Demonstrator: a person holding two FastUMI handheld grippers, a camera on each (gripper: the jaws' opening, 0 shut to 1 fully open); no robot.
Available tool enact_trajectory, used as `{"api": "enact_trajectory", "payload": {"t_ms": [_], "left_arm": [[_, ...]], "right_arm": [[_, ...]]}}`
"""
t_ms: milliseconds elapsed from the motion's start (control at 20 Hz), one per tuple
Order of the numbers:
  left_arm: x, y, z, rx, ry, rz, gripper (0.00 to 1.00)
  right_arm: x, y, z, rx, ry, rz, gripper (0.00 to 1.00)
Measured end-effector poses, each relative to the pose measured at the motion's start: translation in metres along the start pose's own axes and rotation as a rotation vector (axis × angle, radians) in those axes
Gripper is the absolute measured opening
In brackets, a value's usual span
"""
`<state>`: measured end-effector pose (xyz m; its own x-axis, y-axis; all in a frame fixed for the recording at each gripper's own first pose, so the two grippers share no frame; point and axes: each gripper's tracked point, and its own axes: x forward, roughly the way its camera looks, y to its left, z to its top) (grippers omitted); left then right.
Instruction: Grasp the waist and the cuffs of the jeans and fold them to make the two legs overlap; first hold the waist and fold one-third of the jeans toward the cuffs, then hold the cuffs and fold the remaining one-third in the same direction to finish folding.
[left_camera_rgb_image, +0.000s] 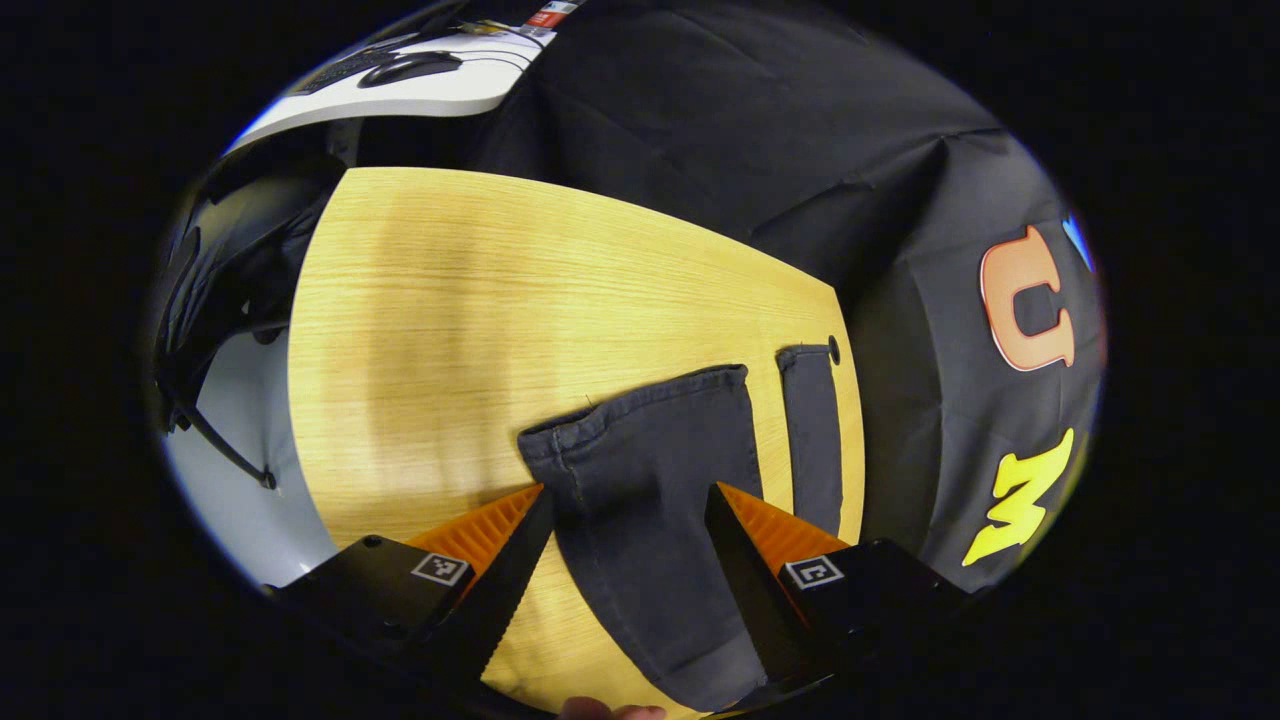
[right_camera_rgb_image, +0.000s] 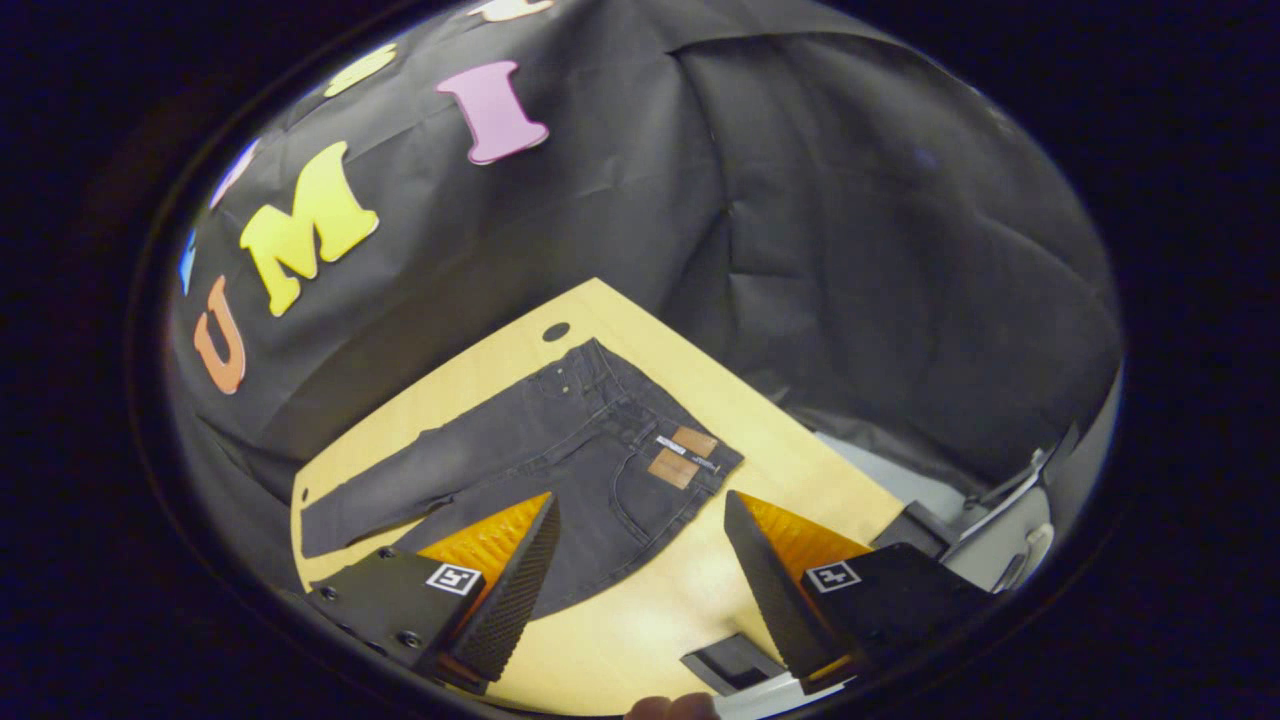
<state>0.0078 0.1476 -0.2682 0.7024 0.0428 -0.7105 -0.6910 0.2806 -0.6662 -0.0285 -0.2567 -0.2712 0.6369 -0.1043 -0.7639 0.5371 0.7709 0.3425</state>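
Dark grey jeans (right_camera_rgb_image: 560, 440) lie flat on the wooden table (right_camera_rgb_image: 760, 420), both legs spread apart. In the right gripper view the waist with two brown patches (right_camera_rgb_image: 683, 455) points toward the table's right side, and my right gripper (right_camera_rgb_image: 640, 520) hovers open above the seat area. In the left gripper view the near leg's cuff (left_camera_rgb_image: 630, 420) lies between the fingers of my left gripper (left_camera_rgb_image: 625, 505), which is open and above it. The far leg's cuff (left_camera_rgb_image: 810, 430) lies beside it near the table edge.
Bare wood (left_camera_rgb_image: 450, 330) stretches beyond the cuffs. A white desk (left_camera_rgb_image: 400, 90) with a keyboard and mouse stands behind it. A dark chair (left_camera_rgb_image: 230, 260) sits off the table's left. A small dark object (right_camera_rgb_image: 730, 660) lies at the table's near edge.
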Motion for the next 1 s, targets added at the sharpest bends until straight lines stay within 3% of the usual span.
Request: {"api": "enact_trajectory", "payload": {"t_ms": [150,250,300,350,400,450,500,550,650,700,850,1000], "left_arm": [[0.011,-0.006,-0.003,0.006,0.009,-0.006,1.00],[0.018,-0.012,-0.004,0.006,0.019,-0.021,0.65],[0.021,-0.015,-0.007,0.003,0.033,-0.028,0.72],[0.024,-0.017,-0.010,0.000,0.044,-0.030,0.64],[0.026,-0.019,-0.013,-0.005,0.053,-0.036,0.70],[0.024,-0.025,-0.013,-0.011,0.059,-0.058,0.42],[0.027,-0.028,-0.014,-0.012,0.062,-0.066,0.45],[0.029,-0.026,-0.014,-0.009,0.063,-0.056,0.31],[0.027,-0.030,-0.015,-0.013,0.076,-0.062,0.17],[0.027,-0.032,-0.015,-0.020,0.085,-0.066,0.15],[0.025,-0.035,-0.015,-0.041,0.102,-0.066,0.10],[0.023,-0.039,-0.014,-0.041,0.116,-0.066,0.09]], "right_arm": [[0.020,-0.010,-0.003,0.123,0.053,0.022,0.98],[0.034,-0.021,-0.003,0.207,0.082,0.023,0.98],[0.041,-0.026,-0.004,0.253,0.098,0.021,0.98],[0.047,-0.032,-0.004,0.298,0.111,0.020,0.98],[0.054,-0.034,-0.004,0.339,0.123,0.021,0.98],[0.061,-0.037,-0.003,0.369,0.128,0.020,0.98],[0.070,-0.040,-0.002,0.382,0.133,0.014,0.98],[0.079,-0.043,-0.004,0.380,0.138,0.002,0.98],[0.092,-0.045,-0.001,0.366,0.140,-0.020,0.92],[0.097,-0.044,0.004,0.359,0.139,-0.025,0.98],[0.111,-0.042,0.003,0.316,0.152,-0.045,0.92],[0.118,-0.034,0.007,0.270,0.151,-0.062,0.97]]}}
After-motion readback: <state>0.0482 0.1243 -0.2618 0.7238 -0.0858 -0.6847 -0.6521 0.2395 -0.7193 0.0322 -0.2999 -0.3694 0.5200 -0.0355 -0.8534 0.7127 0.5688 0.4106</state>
